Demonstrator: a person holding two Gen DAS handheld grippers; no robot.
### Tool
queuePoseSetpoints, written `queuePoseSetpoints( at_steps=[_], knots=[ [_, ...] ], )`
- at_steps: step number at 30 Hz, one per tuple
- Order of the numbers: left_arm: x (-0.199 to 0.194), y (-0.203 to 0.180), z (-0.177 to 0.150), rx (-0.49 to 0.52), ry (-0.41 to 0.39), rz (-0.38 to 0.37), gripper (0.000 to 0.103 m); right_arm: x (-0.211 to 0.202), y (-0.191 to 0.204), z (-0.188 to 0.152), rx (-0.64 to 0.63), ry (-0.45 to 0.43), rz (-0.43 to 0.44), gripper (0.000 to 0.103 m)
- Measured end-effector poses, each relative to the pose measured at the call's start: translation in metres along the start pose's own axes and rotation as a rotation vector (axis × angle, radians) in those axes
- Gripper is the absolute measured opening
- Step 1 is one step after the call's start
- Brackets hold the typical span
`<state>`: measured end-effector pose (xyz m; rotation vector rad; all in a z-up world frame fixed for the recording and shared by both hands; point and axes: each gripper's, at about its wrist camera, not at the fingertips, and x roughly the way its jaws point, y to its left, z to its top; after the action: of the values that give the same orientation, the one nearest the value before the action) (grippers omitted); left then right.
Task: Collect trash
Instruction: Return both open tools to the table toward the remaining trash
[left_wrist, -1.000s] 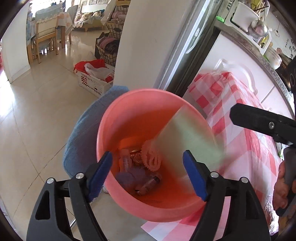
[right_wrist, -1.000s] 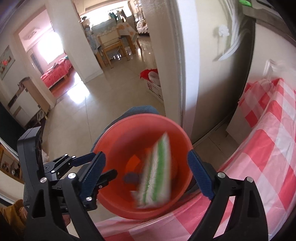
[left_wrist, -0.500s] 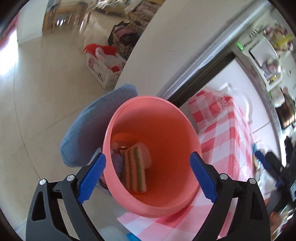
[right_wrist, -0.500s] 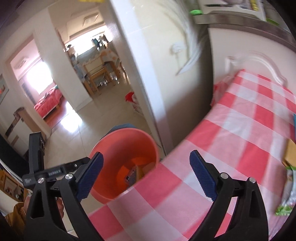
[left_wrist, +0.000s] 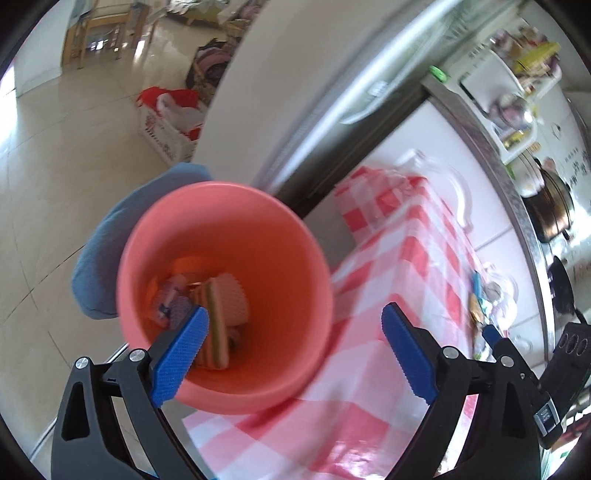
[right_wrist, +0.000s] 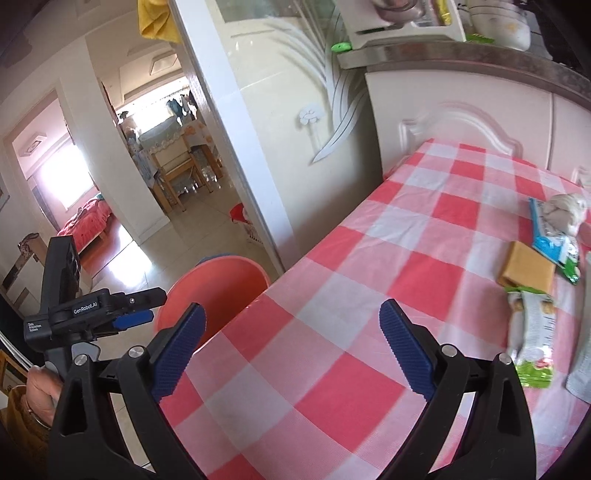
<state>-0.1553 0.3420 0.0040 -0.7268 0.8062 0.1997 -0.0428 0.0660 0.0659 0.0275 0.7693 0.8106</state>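
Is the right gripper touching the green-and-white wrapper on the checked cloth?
Apart. The right wrist view shows the right gripper open, with checked cloth between it and the wrapper.

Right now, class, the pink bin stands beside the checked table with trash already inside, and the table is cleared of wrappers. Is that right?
Not quite. The pink bin does hold trash, but the checked table is not cleared: the right wrist view shows wrappers lying on it.

"GenRobot.AI" on the left gripper body, smaller label beside it, perhaps "Data Acquisition System"
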Motion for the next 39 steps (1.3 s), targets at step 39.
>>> queuePoseSetpoints(
  at_steps=[39],
  knots=[
    [0.037,-0.193,-0.058,0.328,0.117,-0.117,0.094,-0.11,-0.134,-0.012,0.207,-0.222,-0.173,0.096]
  ],
)
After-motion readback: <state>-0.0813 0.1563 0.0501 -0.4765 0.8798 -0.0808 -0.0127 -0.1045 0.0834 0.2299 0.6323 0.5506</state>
